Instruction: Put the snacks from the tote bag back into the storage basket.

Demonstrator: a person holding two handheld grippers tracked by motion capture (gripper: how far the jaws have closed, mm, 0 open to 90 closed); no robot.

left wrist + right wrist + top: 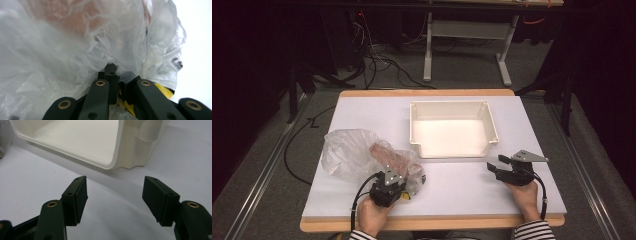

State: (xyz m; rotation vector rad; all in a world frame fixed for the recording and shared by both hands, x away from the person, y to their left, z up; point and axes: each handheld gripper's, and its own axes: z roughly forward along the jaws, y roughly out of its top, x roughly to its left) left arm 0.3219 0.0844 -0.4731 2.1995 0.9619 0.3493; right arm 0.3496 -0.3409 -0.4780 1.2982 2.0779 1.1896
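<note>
film is all the left tool (393, 181) has: its jaws are clamped on a fold of the bag (349, 152) at the desk's (462, 195) near left, so the brownish load inside could tear through or slide out when lifted. right tool (498, 166) gapes empty near the bin (453, 148), too far off to help.

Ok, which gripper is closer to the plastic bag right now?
Left. The left gripper is at the plastic bag, jaws closed on its crumpled edge. The right gripper sits apart on the table's right side, jaws open, near the white bin.
</note>
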